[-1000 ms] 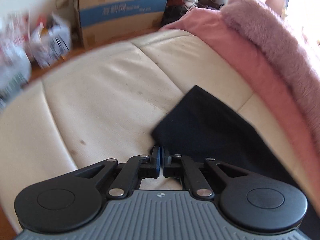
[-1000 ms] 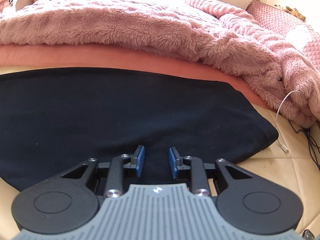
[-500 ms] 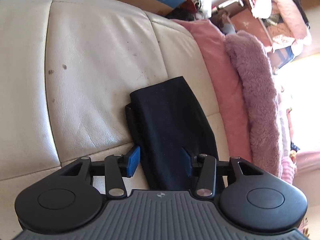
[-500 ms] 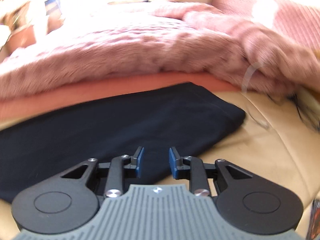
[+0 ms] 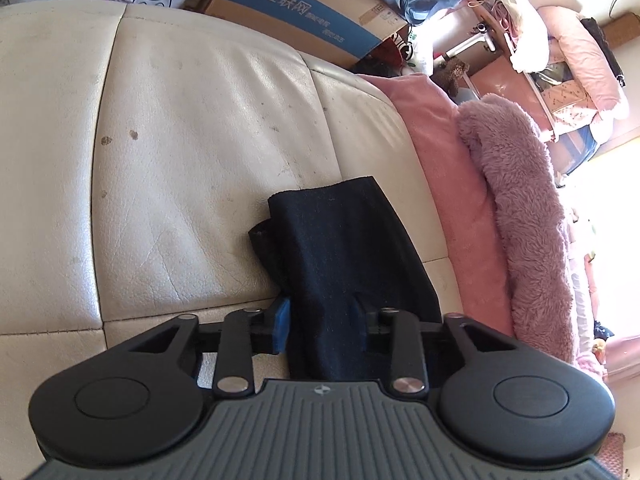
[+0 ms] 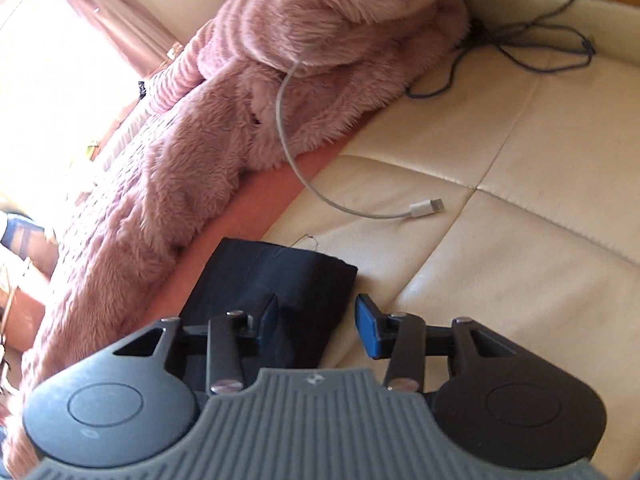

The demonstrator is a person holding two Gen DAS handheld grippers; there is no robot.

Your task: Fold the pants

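The dark pants are laid in a long folded strip on the cream leather sofa beside a fluffy pink blanket, each end straddled by the wide-open left gripper and right gripper, nothing actually pinched, a white cable seen nearby.

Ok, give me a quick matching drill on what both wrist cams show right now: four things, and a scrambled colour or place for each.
Things:
1. pants
2. cardboard box
3. charging cable
4. fluffy blanket

Descriptions:
A. white, plug end lying on the cream cushion
B. dark, running between both open grippers
C. pink, heaped beside the pants
D. blue band with print, behind the cushions

Pairs: 1-B, 2-D, 3-A, 4-C
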